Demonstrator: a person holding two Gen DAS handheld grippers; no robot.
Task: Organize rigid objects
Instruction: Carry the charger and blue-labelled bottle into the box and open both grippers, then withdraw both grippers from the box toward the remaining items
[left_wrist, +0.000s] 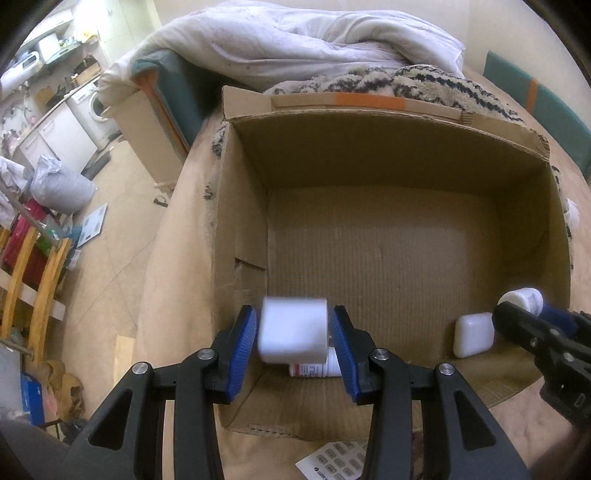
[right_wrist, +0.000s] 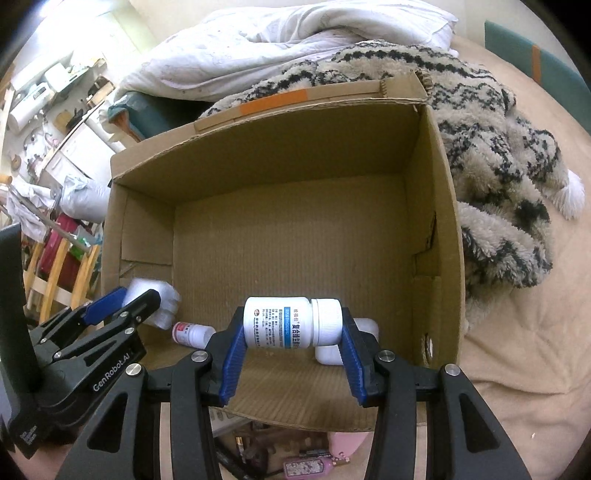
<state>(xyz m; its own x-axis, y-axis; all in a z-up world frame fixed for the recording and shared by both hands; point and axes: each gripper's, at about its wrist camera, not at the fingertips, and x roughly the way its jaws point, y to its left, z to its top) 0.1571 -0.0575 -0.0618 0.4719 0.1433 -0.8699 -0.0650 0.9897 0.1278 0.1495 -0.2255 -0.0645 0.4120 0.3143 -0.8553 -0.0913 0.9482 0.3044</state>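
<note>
Left gripper clamping white block, right gripper clamping pill bottle, both over box; risk: dropped items striking small bottle below.

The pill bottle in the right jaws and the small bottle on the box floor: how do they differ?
The held pill bottle is larger, with a blue-striped label; the small bottle has a red-marked label. The held one is clamped end to end above the cardboard box floor; the small one lies loose on it. Both are white and lie sideways.
</note>
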